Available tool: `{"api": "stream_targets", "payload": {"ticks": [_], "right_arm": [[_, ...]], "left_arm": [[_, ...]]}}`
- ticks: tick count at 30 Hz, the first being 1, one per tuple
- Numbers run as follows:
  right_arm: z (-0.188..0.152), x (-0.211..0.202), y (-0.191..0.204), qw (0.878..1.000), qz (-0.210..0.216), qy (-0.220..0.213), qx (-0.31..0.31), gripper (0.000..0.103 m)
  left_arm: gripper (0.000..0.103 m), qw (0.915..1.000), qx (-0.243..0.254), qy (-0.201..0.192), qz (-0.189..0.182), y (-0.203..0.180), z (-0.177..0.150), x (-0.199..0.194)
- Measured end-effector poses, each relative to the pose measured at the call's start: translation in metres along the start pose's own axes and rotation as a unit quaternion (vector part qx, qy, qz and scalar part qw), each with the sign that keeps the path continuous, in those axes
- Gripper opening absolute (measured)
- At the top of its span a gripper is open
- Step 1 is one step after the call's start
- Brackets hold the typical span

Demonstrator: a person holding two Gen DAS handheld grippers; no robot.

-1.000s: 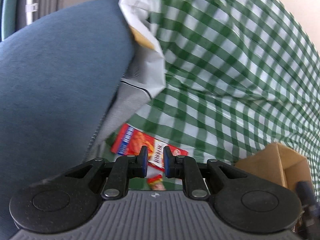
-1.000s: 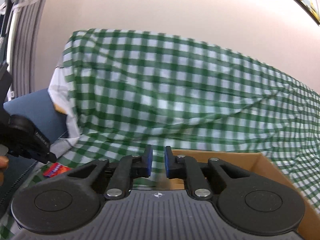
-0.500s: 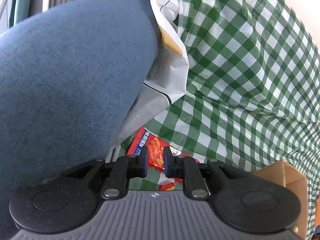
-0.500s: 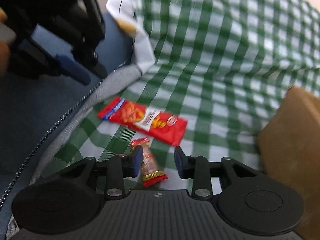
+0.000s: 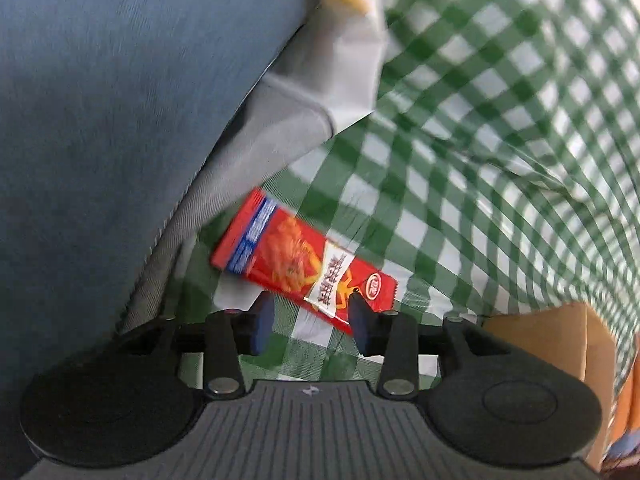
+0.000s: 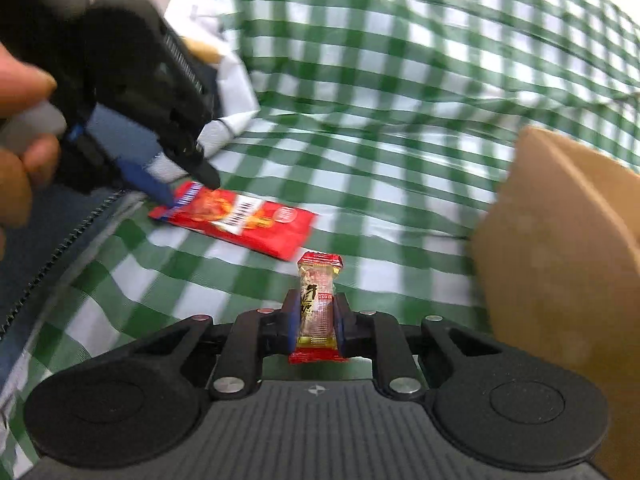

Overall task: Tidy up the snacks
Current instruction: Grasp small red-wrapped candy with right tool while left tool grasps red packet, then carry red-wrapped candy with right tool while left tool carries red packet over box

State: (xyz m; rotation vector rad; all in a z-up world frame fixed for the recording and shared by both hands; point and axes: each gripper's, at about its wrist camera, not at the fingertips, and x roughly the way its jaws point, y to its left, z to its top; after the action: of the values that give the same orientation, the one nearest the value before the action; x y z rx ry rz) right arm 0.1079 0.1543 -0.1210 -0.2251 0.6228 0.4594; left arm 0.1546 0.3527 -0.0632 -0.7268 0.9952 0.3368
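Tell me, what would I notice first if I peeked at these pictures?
Probably the flat red snack packet lying on the green-and-white checked cloth, with the open left gripper right at its near edge. Next, the small red-ended candy bar pinched upright in the right gripper, beside a brown cardboard box on the right.

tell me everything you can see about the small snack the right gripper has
The small snack is a narrow bar in a clear, glossy wrapper with crimped red ends and dark characters printed down the front; pale, grainy filling shows through. It points straight forward along the fingers, and the right gripper is shut on its lower half, blue pads pressing both sides. Its far end sticks out over the green checked cloth.
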Motion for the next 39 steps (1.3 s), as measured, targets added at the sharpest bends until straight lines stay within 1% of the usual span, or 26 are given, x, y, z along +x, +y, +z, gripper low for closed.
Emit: {"api": "stream_targets", "payload": {"ticks": [3,5,7,8,9,11,13,15,17,22,23,24,25,27,29,34,39], "right_arm": [[-0.003,-0.008,-0.012,1.0,0.0,0.025,0.003,0.018],[-0.006,-0.01,-0.018,0.999,-0.004,0.039,-0.001,0.018],[-0.01,-0.009,-0.024,0.999,-0.009,0.049,0.001,0.018],[-0.012,-0.008,-0.026,0.999,-0.012,0.052,0.001,0.018],[-0.014,-0.006,-0.028,0.998,-0.016,0.054,0.001,0.018],[-0.02,-0.005,-0.031,0.998,-0.014,0.06,0.005,0.018],[-0.025,-0.005,-0.031,0.998,-0.008,0.065,0.007,0.018],[-0.03,-0.006,-0.031,0.998,-0.003,0.064,0.005,0.018],[-0.032,-0.007,-0.031,0.998,-0.003,0.06,0.002,0.018],[-0.032,-0.006,-0.032,0.998,0.002,0.055,0.004,0.019],[-0.032,-0.006,-0.032,0.999,0.002,0.054,0.005,0.019],[-0.032,-0.006,-0.033,0.999,0.002,0.054,0.006,0.019],[-0.032,-0.006,-0.033,0.999,0.002,0.053,0.007,0.019],[-0.033,-0.008,-0.033,0.999,0.003,0.052,0.008,0.019],[-0.033,-0.008,-0.034,0.999,0.003,0.052,0.01,0.019],[-0.032,-0.01,-0.037,0.999,-0.002,0.053,0.014,0.018],[-0.031,-0.012,-0.037,0.999,-0.005,0.052,0.014,0.018]], "left_arm": [[0.047,0.9994,-0.032,0.003,0.014,0.003,0.004,0.012],[0.048,0.9988,-0.045,0.001,0.016,0.002,0.005,0.019],[0.056,0.9986,-0.048,-0.001,0.022,-0.003,0.006,0.026],[0.063,0.9986,-0.045,-0.004,0.027,-0.008,0.006,0.029],[0.071,0.9989,-0.036,-0.01,0.03,-0.014,0.006,0.032],[0.073,0.9988,-0.001,-0.029,0.04,-0.029,0.005,0.037],[0.076,0.9968,0.033,-0.042,0.059,-0.042,0.005,0.043],[0.087,0.9947,0.056,-0.046,0.073,-0.052,0.001,0.05],[0.088,0.9896,0.089,-0.053,0.1,-0.066,-0.002,0.057],[0.087,0.9712,0.17,-0.059,0.156,-0.089,-0.014,0.072],[0.084,0.9677,0.182,-0.061,0.164,-0.09,-0.017,0.072],[0.078,0.9657,0.187,-0.063,0.169,-0.09,-0.018,0.07],[0.074,0.9654,0.188,-0.062,0.17,-0.09,-0.019,0.068],[0.061,0.9649,0.189,-0.058,0.173,-0.09,-0.02,0.064],[0.057,0.9652,0.19,-0.054,0.171,-0.089,-0.021,0.06],[0.053,0.9679,0.189,-0.051,0.157,-0.082,-0.024,0.044],[0.052,0.9714,0.185,-0.07,0.131,-0.078,-0.031,0.017]]}}
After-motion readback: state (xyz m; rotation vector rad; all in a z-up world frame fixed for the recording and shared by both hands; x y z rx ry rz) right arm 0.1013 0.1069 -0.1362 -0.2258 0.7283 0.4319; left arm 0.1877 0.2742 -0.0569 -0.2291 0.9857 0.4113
